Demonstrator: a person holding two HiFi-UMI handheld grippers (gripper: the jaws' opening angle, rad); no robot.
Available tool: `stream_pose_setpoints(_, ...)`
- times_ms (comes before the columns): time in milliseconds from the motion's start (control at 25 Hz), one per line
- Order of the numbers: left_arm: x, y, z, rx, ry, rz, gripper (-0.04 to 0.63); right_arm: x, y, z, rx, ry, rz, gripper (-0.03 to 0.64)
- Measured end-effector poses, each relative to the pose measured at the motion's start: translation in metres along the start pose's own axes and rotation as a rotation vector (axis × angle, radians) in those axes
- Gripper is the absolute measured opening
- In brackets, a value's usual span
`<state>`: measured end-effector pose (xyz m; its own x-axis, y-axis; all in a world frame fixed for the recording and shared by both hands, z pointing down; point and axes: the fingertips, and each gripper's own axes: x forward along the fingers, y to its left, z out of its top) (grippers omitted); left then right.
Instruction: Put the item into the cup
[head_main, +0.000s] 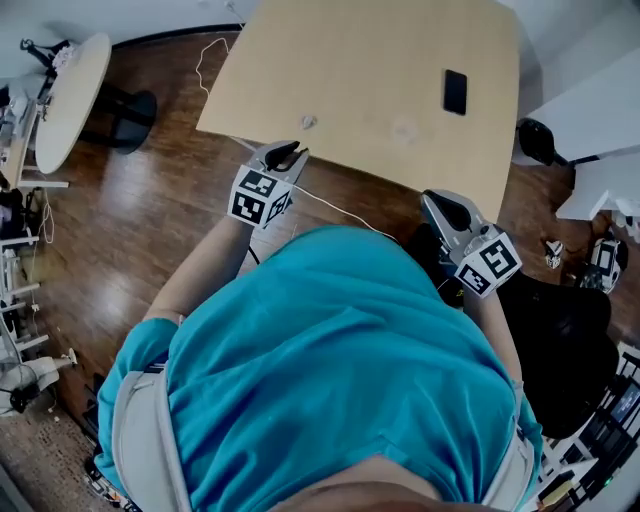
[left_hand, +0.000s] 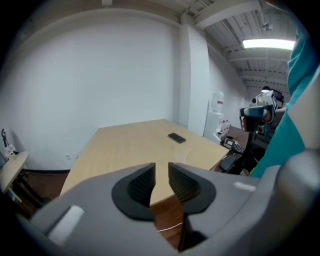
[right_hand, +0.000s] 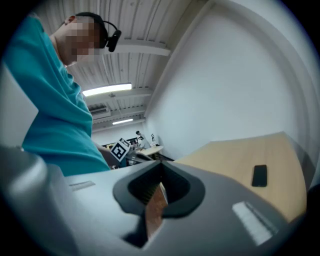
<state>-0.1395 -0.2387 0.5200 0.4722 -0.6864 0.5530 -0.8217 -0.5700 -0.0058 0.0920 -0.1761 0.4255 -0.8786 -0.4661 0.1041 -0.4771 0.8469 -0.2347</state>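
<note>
A small pale item (head_main: 308, 122) lies near the front edge of the light wooden table (head_main: 360, 60). To its right stands a clear cup (head_main: 404, 130), faint against the wood; it also shows in the left gripper view, cup (left_hand: 181, 155). My left gripper (head_main: 290, 152) hovers just short of the table's front edge, close to the item. Its jaws stand open (left_hand: 161, 175) with nothing between them. My right gripper (head_main: 447, 207) is held off the table's front right corner, above the floor. Its jaws (right_hand: 159, 182) look shut and hold nothing.
A black phone (head_main: 455, 92) lies at the table's far right. A white cable (head_main: 330, 205) runs from the table's edge under my arms. A round side table (head_main: 70, 95) stands at the left and a black chair (head_main: 555, 350) at the right, on wooden floor.
</note>
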Motion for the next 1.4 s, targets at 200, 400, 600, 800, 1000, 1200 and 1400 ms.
stream_pose_setpoints(200, 0.044, 0.02, -0.02, 0.021, 0.097, 0.042, 0.071, 0.002, -0.032, -0.001, 0.048, -0.009, -0.006, 0.002)
stream_pose_setpoints(400, 0.095, 0.064, -0.054, 0.002, 0.238, 0.063, 0.111, 0.025, -0.044, -0.016, 0.056, 0.053, -0.037, 0.002)
stream_pose_setpoints(600, 0.132, 0.101, -0.084, -0.033, 0.374, 0.055, 0.117, 0.037, -0.052, -0.023, 0.104, 0.076, -0.098, 0.002)
stream_pose_setpoints(800, 0.158, 0.109, -0.103, -0.054, 0.433, -0.007, 0.117, 0.046, -0.058, -0.027, 0.137, 0.097, -0.135, 0.002)
stream_pose_setpoints(1000, 0.171, 0.101, -0.115, -0.031, 0.443, -0.046, 0.117, 0.05, -0.057, -0.035, 0.145, 0.106, -0.144, 0.002)
stream_pose_setpoints(1200, 0.173, 0.099, -0.127, -0.008, 0.483, -0.046, 0.079, 0.047, -0.064, -0.035, 0.139, 0.099, -0.171, 0.002)
stream_pose_setpoints(1400, 0.165, 0.105, -0.126, 0.013, 0.508, -0.012, 0.021, 0.041, -0.069, -0.032, 0.123, 0.091, -0.176, 0.002)
